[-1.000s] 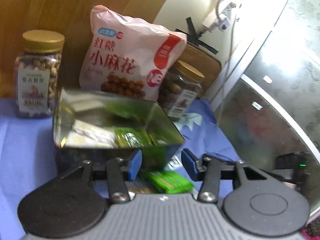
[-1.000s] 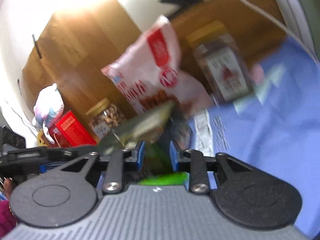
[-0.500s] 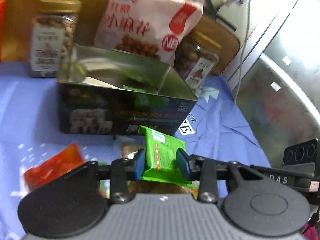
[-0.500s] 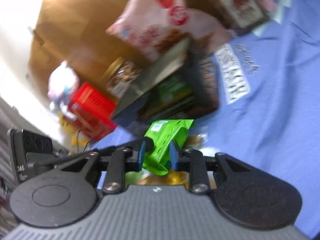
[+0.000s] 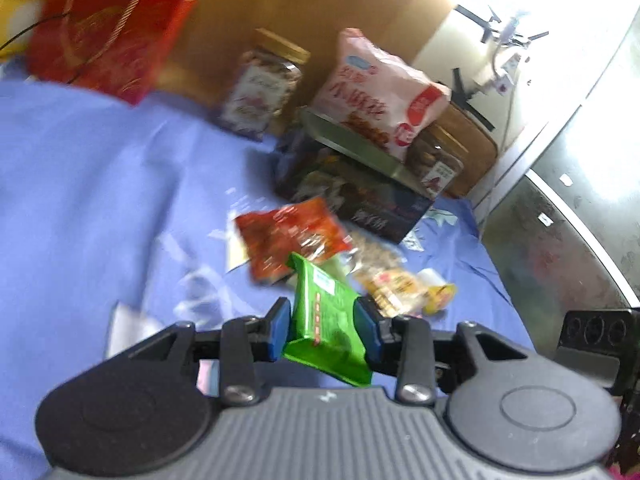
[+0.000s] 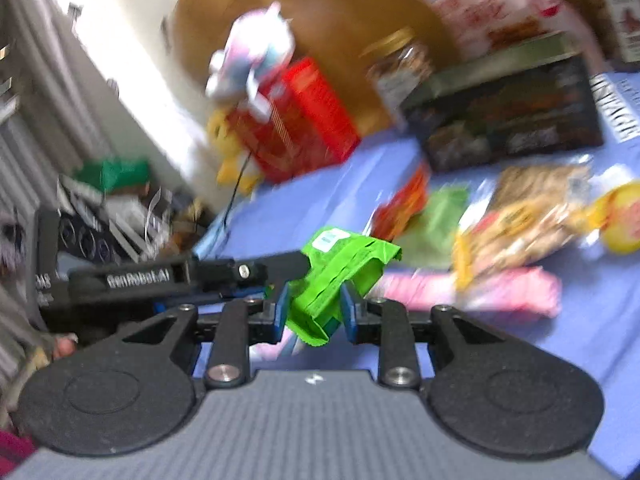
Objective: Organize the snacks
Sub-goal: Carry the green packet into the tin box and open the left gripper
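Both the left tool point(image 5: 323, 330) and the right tool point(image 6: 313, 310) are clamped on one green snack packet point(image 5: 326, 320) above the blue-covered counter point(image 5: 100, 200).

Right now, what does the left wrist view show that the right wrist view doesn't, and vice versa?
Left wrist only: the frosted glass panel at the right and a white cable on the wall.

Right wrist only: a pink wrapped snack pack on the blue cloth, a pastel plush toy on the red carton, clutter beside the table, and the other claw's black arm.

Both: a crumpled green snack packet clamped in that view's claw, the dark printed tin box, the pink snack bag, gold-lidded nut jars.
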`<act>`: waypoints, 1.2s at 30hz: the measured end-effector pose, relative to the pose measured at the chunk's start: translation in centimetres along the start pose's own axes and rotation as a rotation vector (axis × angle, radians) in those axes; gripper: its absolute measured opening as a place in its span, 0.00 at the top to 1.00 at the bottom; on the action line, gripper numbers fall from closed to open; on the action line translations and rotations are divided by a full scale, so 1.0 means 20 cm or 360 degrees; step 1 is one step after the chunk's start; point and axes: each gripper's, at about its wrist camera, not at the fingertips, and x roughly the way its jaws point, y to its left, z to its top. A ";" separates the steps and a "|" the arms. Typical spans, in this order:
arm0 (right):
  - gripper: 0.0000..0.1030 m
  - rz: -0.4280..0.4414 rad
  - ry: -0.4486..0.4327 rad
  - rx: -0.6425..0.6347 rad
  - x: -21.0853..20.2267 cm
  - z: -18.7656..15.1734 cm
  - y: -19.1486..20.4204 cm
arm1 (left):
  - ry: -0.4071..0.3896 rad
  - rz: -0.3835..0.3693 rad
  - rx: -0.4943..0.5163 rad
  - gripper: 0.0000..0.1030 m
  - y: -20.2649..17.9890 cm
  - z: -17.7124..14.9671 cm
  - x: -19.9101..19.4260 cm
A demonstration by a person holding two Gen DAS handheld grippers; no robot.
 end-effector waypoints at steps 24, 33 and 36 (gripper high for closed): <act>0.59 -0.0371 0.0073 -0.0655 0.18 -0.20 0.22 | 0.0079 -0.0086 0.0022 0.61 0.07 -0.06 0.02; 0.58 -0.0446 -0.0257 -0.0666 0.05 0.17 0.12 | -0.0022 -0.0145 0.0300 0.61 -0.26 0.41 0.23; 0.59 -0.0459 -0.0302 -0.0591 0.05 0.38 0.01 | -0.0022 -0.0146 0.0314 0.61 -0.33 0.59 0.38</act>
